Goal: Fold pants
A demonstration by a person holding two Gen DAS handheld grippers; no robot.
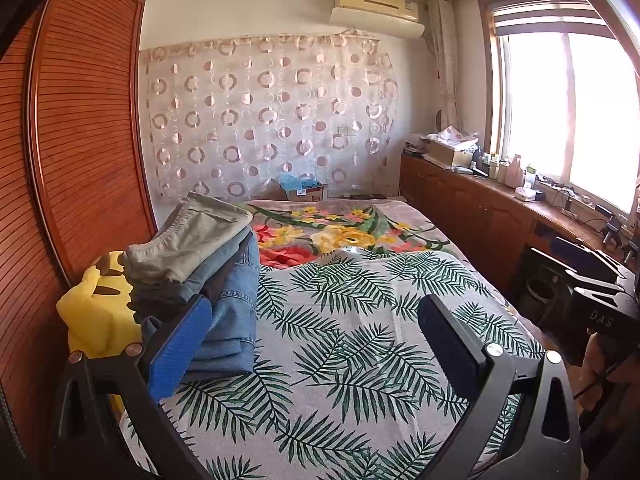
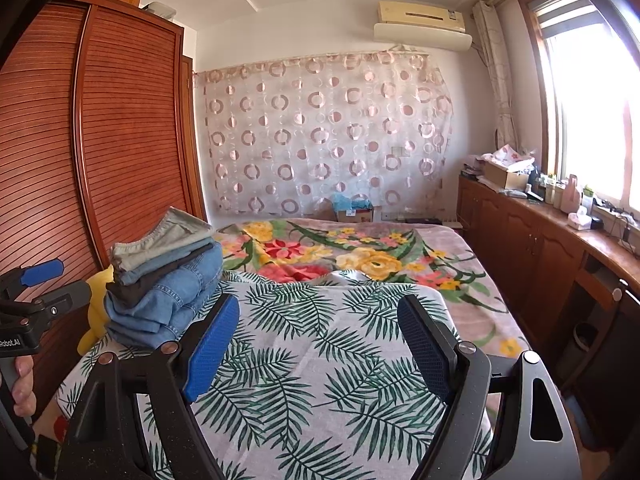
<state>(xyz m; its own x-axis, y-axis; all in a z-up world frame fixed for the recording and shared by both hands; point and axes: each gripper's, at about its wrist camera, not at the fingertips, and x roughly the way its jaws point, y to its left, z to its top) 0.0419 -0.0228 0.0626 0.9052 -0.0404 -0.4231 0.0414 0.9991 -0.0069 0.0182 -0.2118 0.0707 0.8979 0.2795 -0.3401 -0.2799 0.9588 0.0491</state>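
- Wardrobe (image 1: 80,128) with slatted wooden doors runs along the left side of the bed.
- Yellow plush toy (image 1: 100,312) sits at the left edge of the bed, against the wardrobe, partly hidden by the clothes.
- Stack of pants (image 1: 208,264): folded, on the left side of the bed. Khaki pair on top, a dark layer and blue jeans under it. In the right view the stack (image 2: 164,284) is far-left of your right gripper.
- Your left gripper (image 1: 316,356): jaws wide apart, nothing between them, held over the leaf-print sheet (image 1: 360,340). Its blue left pad overlaps the jeans in the picture; can't tell if it touches.
- Your right gripper (image 2: 320,344): jaws wide apart too, empty, over the same sheet, stack not between the pads.
- Floral blanket (image 2: 360,252) covers the far half of the bed, beyond the sheet.
- Low wooden cabinet (image 2: 532,248) under the window on the right, top cluttered with boxes and bottles.
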